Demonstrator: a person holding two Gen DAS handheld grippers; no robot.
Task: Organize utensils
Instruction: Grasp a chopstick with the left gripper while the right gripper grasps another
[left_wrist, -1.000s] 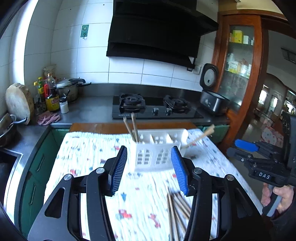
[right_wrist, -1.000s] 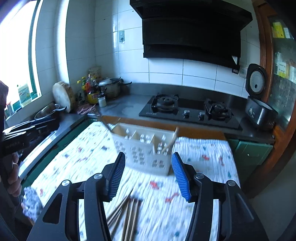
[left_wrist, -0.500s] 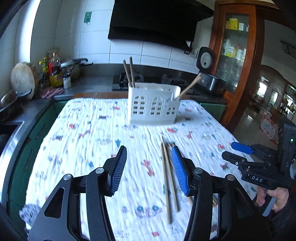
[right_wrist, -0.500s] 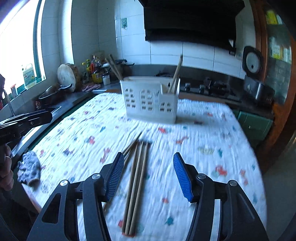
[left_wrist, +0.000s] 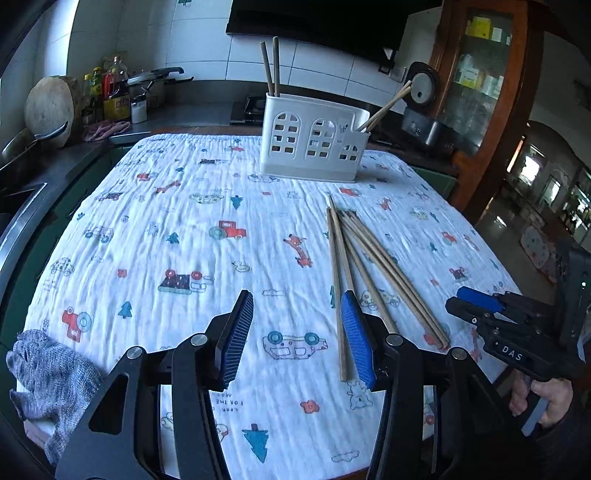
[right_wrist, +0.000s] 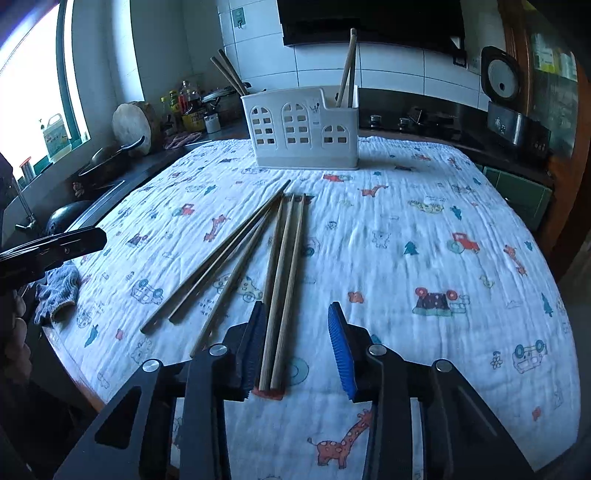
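Note:
Several wooden chopsticks (left_wrist: 334, 266) lie loose on a white cloth printed with cars and animals. At the cloth's far side stands a white holder (left_wrist: 314, 144) with two chopsticks upright at its left end and two leaning at its right. My left gripper (left_wrist: 297, 339) hangs open just left of the loose chopsticks, with only cloth between its pads. My right gripper (right_wrist: 297, 350) is low over the cloth, jaws closing. A pair of chopsticks (right_wrist: 277, 295) lies between them against the left pad, and the right pad stands clear. The holder (right_wrist: 303, 129) is beyond.
A grey rag (left_wrist: 48, 373) lies at the cloth's near left corner. A sink and counter with bottles and a pot run along the left. A stove and rice cooker (right_wrist: 502, 81) stand behind the holder. A hand holds the right gripper (left_wrist: 480, 306) near the table's right edge.
Both grippers have come down toward the cloth, so the holder now sits farther off. The right jaws have narrowed around a pair of chopsticks.

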